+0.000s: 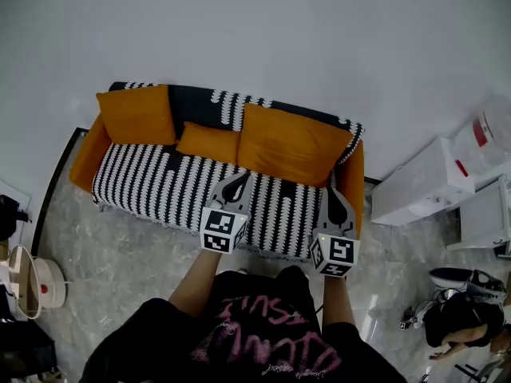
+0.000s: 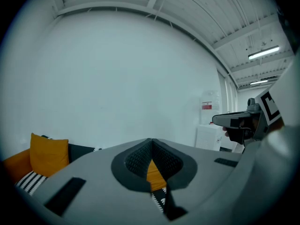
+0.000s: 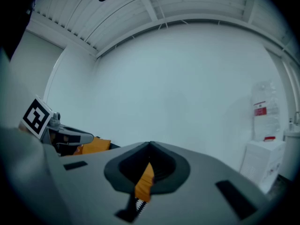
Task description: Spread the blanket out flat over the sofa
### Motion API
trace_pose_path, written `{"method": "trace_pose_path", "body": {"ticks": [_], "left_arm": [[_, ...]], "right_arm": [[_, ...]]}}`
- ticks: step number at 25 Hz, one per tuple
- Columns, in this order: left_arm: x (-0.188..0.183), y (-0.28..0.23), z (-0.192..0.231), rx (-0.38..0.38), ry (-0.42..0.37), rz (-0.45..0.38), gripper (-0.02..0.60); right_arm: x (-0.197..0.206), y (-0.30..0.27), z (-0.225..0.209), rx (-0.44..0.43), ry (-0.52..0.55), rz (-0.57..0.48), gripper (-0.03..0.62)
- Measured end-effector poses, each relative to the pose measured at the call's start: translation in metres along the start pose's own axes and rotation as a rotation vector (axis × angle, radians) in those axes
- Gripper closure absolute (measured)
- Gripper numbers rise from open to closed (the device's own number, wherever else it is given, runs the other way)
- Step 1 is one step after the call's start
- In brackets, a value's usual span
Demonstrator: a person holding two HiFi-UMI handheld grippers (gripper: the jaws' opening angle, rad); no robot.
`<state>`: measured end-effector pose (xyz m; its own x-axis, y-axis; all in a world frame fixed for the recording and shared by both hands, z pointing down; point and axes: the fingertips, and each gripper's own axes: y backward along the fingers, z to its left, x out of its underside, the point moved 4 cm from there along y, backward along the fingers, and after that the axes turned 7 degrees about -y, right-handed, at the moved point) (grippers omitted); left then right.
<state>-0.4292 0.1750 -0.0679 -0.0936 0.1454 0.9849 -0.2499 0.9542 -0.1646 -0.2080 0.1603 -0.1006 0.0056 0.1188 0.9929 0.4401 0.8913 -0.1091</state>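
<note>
A black-and-white patterned blanket [image 1: 176, 186] lies over the seat and back of the orange sofa [image 1: 86, 156]. Three orange cushions [image 1: 291, 144] rest on it against the back. My left gripper [image 1: 237, 179] hovers in front of the sofa's middle, jaws together and nothing in them. My right gripper [image 1: 335, 191] is held beside it near the sofa's right end, also shut and empty. In the left gripper view the shut left gripper [image 2: 151, 144] points at the white wall, with a cushion [image 2: 48, 156] at lower left. The right gripper view shows the closed right gripper [image 3: 150, 146] the same way.
White cabinets [image 1: 419, 183] stand right of the sofa. A person [image 1: 459, 317] crouches at the lower right among cables. A round white device [image 1: 32, 282] sits on the marble floor at the left. A plain white wall rises behind the sofa.
</note>
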Motion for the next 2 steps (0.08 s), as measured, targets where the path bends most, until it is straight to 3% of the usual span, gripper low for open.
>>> {"method": "trace_pose_path", "body": {"ticks": [2], "left_arm": [[0.0027, 0.0017, 0.0025, -0.001, -0.002, 0.001, 0.571]], "right_arm": [[0.0019, -0.0001, 0.0025, 0.002, -0.002, -0.002, 0.574]]}}
